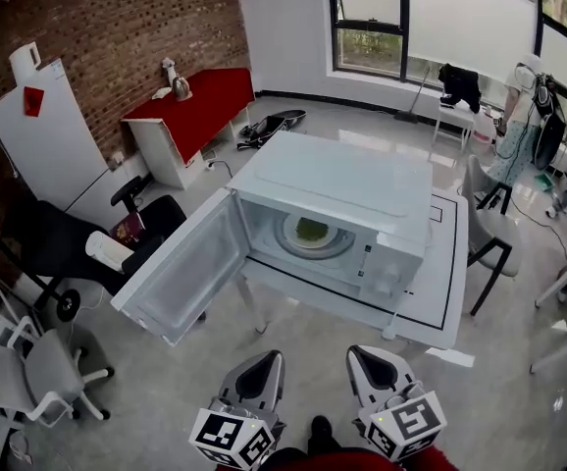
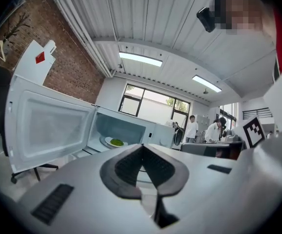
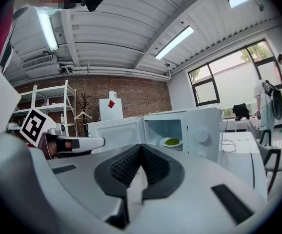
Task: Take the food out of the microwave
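Microwave (image 1: 362, 189) stands on a white table (image 1: 442, 297) with a black border line, straight ahead of you. Its door (image 1: 180, 273) is swung wide open to your left and hangs out past the table edge. Inside, a plate (image 1: 335, 243) rests on the cavity floor. The green food (image 1: 311, 230) lies in the middle of it, with nothing touching it.

Your left claw (image 1: 269, 359) is at the bottom of the head view, aimed at the microwave and well short of the table. Its own view shows the two dark ribbed pads (image 2: 126, 167) meeting at the tip: jaws pressed together, nothing between them. Beyond the tip you can see the open door and the plate of food deep in the cavity.

Your right claw (image 1: 359, 354) is just beside the left one, also aimed at the microwave and well apart from it. Its jaws are closed tip to tip too, and hold nothing. In its view the food shows through the open front, left of the control knob (image 3: 199, 135).

Surroundings:
- brick wall (image 1: 97, 27) on the left
- red-topped cabinet (image 1: 200, 101) against that wall
- black chair (image 1: 68, 243) near the open door
- grey chairs (image 1: 38, 371) at lower left
- windows (image 1: 440, 18) on the far side, with people standing near them
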`<state>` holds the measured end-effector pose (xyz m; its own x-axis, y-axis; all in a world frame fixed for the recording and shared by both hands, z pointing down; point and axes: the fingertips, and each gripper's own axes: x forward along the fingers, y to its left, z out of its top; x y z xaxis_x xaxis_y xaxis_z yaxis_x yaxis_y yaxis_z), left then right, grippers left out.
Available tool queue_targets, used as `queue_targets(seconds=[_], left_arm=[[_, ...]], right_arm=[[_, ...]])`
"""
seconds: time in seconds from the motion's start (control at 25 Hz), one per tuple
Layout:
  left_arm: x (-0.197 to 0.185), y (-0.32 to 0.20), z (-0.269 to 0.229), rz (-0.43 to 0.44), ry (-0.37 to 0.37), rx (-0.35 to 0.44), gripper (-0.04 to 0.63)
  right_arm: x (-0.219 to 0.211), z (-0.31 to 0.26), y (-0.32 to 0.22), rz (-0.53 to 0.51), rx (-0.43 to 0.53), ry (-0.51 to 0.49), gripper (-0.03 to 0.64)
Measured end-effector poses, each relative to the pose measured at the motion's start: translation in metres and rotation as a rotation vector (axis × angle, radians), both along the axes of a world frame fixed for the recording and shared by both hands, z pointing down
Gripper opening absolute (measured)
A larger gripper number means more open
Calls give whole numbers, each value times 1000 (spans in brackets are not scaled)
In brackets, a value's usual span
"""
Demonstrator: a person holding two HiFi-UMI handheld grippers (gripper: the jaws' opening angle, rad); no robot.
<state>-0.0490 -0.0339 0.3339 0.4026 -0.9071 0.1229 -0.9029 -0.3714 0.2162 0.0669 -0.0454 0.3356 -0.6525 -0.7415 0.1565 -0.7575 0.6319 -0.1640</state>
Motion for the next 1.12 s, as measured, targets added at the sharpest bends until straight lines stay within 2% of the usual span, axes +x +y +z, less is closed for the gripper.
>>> queue_targets(seconds=[0.28, 0.64, 0.92, 1.12], left_arm=[[-6, -48, 14, 54, -36, -31, 11], [-23, -107, 11, 146, -6, -61, 11], [-26, -150, 31, 233, -22, -106, 11], [-23, -185, 45, 244, -14, -151, 12]], right_arm=[[-16, 13, -35, 31, -35, 0, 14], [-32, 6, -72, 130, -46, 4, 14], [-42, 16, -85, 207, -58, 28, 14], [-45, 24, -98, 211, -51, 67, 14]])
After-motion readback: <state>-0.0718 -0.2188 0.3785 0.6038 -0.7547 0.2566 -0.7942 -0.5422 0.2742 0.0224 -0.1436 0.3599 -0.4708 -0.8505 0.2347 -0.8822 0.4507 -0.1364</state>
